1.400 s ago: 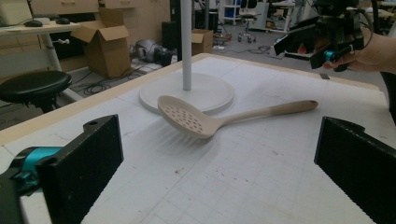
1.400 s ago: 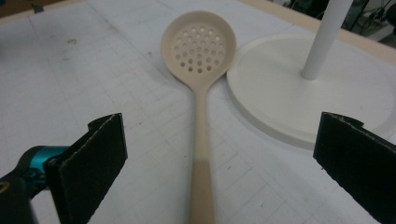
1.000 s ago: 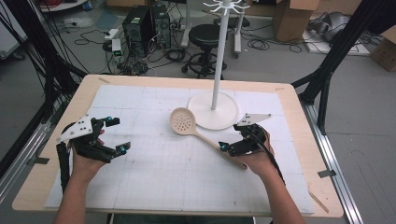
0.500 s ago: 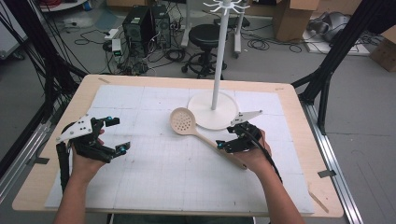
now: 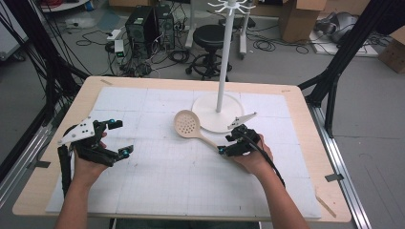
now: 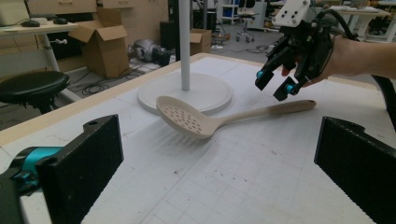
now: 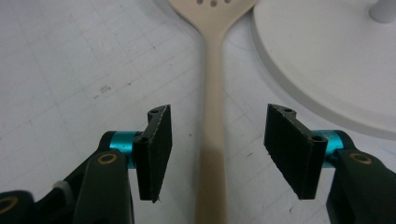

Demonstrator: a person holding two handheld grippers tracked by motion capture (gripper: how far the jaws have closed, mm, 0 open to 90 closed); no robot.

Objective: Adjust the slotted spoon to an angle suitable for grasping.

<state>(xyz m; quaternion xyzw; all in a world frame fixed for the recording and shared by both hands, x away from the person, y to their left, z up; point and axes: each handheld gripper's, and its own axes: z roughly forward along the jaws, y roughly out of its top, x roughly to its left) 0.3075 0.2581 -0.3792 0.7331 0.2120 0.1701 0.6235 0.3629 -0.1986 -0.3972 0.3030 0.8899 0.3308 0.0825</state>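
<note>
The right gripper (image 7: 215, 154) straddles the spoon (image 7: 212, 116) handle lengthwise, its jaws closing but not yet touching.

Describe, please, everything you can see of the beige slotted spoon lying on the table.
The beige slotted spoon, plastic or silicone by its look, has a round bowl pierced with small holes and a long slim handle with a hole at its tip. It lies on the white gridded mat, its bowl tilted up beside the white round stand base. The right gripper straddles the handle; its jaws have just been closing, pads not yet touching it.
</note>
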